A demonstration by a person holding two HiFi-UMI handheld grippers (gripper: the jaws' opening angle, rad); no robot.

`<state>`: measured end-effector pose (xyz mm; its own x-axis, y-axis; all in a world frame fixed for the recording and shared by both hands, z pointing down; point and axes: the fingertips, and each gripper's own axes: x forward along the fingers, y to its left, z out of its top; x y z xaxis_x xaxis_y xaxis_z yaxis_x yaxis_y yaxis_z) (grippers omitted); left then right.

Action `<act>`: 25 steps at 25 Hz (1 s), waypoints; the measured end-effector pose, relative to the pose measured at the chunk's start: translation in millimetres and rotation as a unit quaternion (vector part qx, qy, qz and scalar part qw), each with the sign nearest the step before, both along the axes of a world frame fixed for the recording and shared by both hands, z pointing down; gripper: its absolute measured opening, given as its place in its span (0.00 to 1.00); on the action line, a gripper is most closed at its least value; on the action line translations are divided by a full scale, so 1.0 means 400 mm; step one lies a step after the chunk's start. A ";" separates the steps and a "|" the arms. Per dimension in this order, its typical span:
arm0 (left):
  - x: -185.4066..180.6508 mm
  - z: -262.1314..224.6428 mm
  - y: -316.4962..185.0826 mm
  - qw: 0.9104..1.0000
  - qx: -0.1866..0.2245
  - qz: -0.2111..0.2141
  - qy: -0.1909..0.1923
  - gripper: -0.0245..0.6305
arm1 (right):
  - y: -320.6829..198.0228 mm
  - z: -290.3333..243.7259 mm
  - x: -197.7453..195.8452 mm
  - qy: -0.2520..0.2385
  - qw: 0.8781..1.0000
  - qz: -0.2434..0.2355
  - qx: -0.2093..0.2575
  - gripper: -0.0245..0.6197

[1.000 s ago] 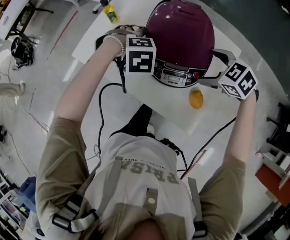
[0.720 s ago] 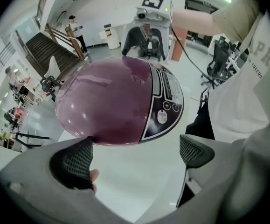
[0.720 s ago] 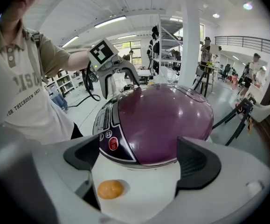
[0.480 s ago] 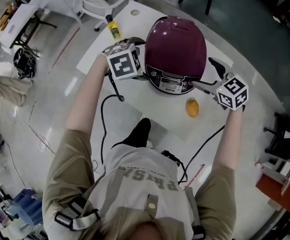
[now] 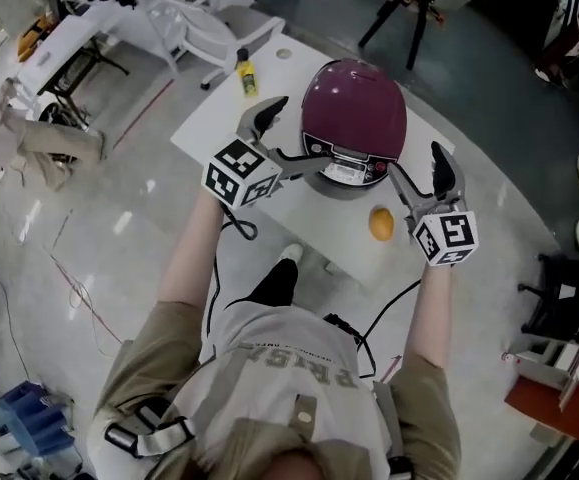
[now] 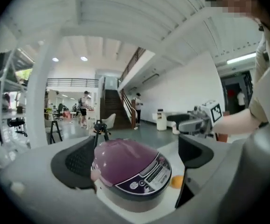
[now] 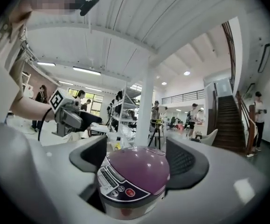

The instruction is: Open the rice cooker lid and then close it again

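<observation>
While the cooker (image 5: pixel 351 173) sat on the white table (image 5: pixel 214 133) with its lid (image 5: pixel 354 108) shut, both grippers hung clear, one each side. Left gripper (image 5: pixel 287 136) jaws wide, empty. Right gripper (image 5: pixel 421 180) wide too, jaws just closing a little, nothing between. Probably pre-open; next needs a press on the front latch. Orange fruit (image 5: pixel 380 224) beside cooker; open hall, glossy floor (image 5: pixel 89 228)

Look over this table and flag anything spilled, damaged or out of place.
Nothing looks spilled or damaged. The rice cooker sits upright on the white table, lid shut. The only stray item is an orange fruit lying loose on the table beside the cooker's control panel. A yellow bottle is near the far edge.
</observation>
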<state>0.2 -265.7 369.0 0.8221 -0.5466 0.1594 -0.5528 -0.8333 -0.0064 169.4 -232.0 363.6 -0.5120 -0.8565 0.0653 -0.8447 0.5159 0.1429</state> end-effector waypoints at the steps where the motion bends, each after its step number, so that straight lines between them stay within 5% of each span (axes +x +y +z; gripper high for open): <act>1: -0.013 -0.026 0.025 0.999 0.006 -0.021 0.029 0.90 | 0.027 -0.011 -0.008 -0.010 1.000 0.008 0.007 0.62; 4: -0.066 -0.076 0.100 0.991 0.034 -0.108 0.072 0.59 | 0.114 -0.037 -0.041 -0.052 0.998 0.016 0.014 0.48; 8: -0.111 -0.094 0.208 0.976 0.061 -0.191 0.082 0.36 | 0.224 -0.067 -0.068 -0.084 0.995 0.046 0.041 0.31; 12: -0.144 -0.095 0.320 0.963 0.109 -0.246 0.033 0.31 | 0.339 -0.053 -0.082 -0.100 0.988 0.088 0.073 0.26; 16: -0.186 -0.101 0.408 0.948 0.124 -0.292 0.030 0.11 | 0.435 -0.029 -0.109 -0.093 0.988 0.102 0.072 0.19; 20: -0.182 -0.104 0.495 0.946 0.147 -0.290 0.016 0.05 | 0.506 -0.025 -0.128 -0.113 0.988 0.085 0.060 0.19; 25: -0.172 -0.090 0.570 0.945 0.141 -0.293 0.022 0.05 | 0.587 -0.056 -0.109 -0.108 0.983 0.123 0.086 0.07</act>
<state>-68.8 -37.9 332.8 0.3675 -0.9260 -0.0871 -0.9238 -0.3526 -0.1492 125.8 2.7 341.4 -0.2741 -0.9451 -0.1778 -0.9610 0.2760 0.0139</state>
